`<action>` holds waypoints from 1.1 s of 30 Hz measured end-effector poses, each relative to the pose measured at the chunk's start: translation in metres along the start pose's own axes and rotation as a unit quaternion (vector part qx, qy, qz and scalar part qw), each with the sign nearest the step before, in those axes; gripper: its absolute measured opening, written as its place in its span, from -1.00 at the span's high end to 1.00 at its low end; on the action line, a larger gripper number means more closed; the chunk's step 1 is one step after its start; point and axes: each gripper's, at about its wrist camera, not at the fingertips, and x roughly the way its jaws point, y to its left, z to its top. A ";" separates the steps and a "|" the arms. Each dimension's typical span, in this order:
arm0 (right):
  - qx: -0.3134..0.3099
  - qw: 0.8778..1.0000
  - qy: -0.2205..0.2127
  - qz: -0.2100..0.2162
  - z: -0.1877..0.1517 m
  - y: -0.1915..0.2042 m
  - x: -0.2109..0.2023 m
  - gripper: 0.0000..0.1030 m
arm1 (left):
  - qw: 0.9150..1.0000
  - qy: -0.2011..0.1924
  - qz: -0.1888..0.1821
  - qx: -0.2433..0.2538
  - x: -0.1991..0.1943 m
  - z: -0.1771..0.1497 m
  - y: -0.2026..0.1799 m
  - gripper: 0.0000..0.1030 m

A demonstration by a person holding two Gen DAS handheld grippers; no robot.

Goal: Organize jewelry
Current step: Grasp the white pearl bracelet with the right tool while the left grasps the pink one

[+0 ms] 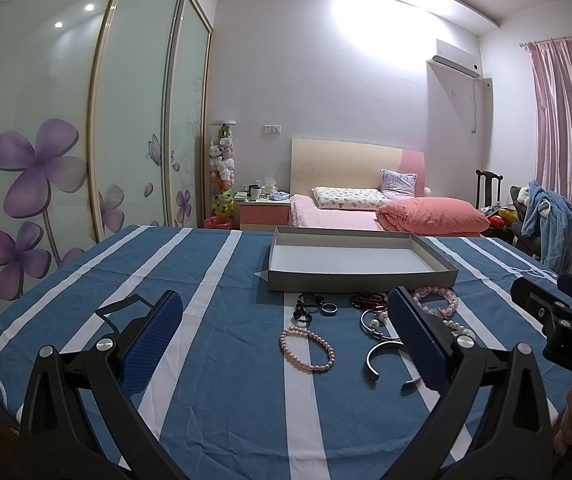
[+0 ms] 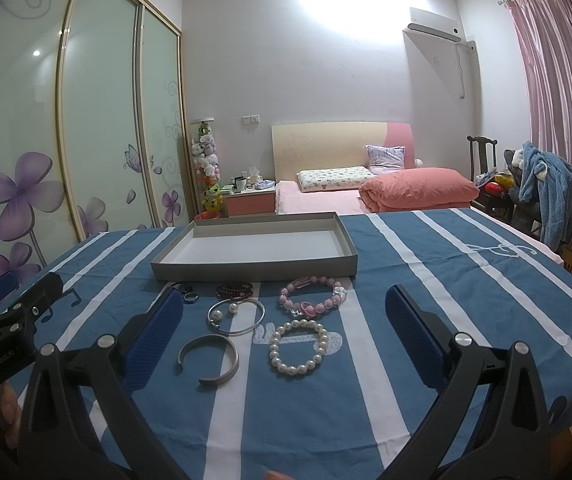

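Observation:
A shallow grey tray [image 1: 359,280] [image 2: 254,270], white inside and empty, lies on the blue striped cloth. In front of it lies loose jewelry: a pink pearl bracelet [image 1: 307,349], a black bead bracelet [image 1: 305,307], a dark ring [image 1: 329,309], a silver cuff [image 1: 381,360] [image 2: 210,356], a thin silver bangle with pearls [image 2: 236,314], dark red beads [image 2: 234,290], a pink bead bracelet [image 2: 313,296], a white pearl bracelet [image 2: 298,347]. My left gripper [image 1: 286,332] is open above the pink pearl bracelet. My right gripper [image 2: 284,336] is open above the white pearl bracelet. Neither holds anything.
The table's blue and white striped cloth [image 1: 214,360] fills the foreground. Behind it are a pink bed [image 1: 365,204], a nightstand [image 1: 264,210], wardrobe doors [image 1: 66,140] on the left and a chair with clothes [image 1: 545,216] on the right.

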 end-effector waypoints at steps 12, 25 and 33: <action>0.006 0.999 0.044 -0.014 -0.006 -0.009 0.017 -0.92 | 1.000 0.020 0.008 -0.001 0.008 -0.003 -0.002 -0.97; 0.002 0.977 0.208 -0.035 -0.031 -0.020 0.103 -0.60 | 0.988 0.157 -0.018 0.003 0.070 -0.020 -0.002 -0.97; 0.012 0.967 0.252 -0.026 -0.035 -0.025 0.130 -0.52 | 0.980 0.197 -0.024 0.011 0.089 -0.024 -0.004 -0.97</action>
